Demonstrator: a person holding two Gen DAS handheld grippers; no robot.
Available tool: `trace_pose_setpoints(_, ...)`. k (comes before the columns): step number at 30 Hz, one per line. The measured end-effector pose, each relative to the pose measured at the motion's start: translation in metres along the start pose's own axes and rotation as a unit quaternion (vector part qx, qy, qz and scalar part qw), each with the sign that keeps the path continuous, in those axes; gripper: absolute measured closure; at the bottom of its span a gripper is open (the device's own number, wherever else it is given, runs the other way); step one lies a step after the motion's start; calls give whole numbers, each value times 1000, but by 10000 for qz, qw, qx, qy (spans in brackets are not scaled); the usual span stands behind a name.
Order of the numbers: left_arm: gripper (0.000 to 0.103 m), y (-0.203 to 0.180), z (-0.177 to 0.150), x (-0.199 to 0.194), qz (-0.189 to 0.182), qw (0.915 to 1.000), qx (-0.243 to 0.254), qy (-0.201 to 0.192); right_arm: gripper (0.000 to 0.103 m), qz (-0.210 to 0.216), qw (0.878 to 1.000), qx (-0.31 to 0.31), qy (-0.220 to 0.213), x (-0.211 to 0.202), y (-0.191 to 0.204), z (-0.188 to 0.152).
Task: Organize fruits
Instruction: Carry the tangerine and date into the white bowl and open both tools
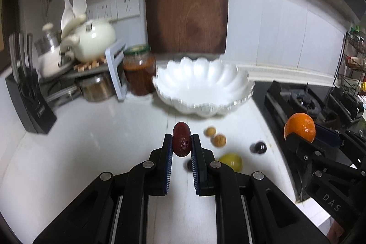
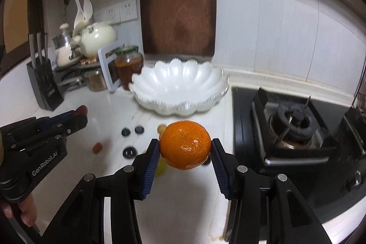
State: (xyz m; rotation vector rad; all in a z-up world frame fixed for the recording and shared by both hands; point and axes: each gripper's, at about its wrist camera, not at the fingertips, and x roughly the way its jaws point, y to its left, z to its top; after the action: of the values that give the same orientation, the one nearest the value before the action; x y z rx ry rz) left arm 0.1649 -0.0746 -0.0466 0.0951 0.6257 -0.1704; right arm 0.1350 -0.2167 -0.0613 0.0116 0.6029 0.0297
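Observation:
My left gripper (image 1: 181,141) is shut on a dark red date (image 1: 181,142), held above the white counter. An orange (image 2: 185,144) is clamped in my right gripper (image 2: 185,148), which also shows at the right of the left wrist view with the orange (image 1: 299,127). The white scalloped bowl (image 1: 203,90) stands ahead of both, against the wall, with nothing in it. On the counter lie two walnuts (image 1: 216,136), a yellow fruit (image 1: 231,161), dark round fruits (image 1: 258,148) and a small red fruit (image 2: 97,148).
A wooden cutting board (image 1: 186,4) leans on the wall behind the bowl. A jar (image 1: 139,70), a rack with a teapot (image 1: 96,40) and a knife block (image 1: 27,93) stand left. A gas stove (image 2: 295,125) borders the counter on the right.

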Motion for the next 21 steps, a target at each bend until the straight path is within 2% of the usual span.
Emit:
trace_pose_setpoints(12, 86, 1, 59, 6, -141, 9982, 141, -570, 56, -51, 9986, 150, -506, 7, -5, 59)
trace_pose_setpoints(21, 86, 11, 95, 39, -303, 9974, 318, -564, 56, -243, 9980, 236, -531, 38, -3, 95)
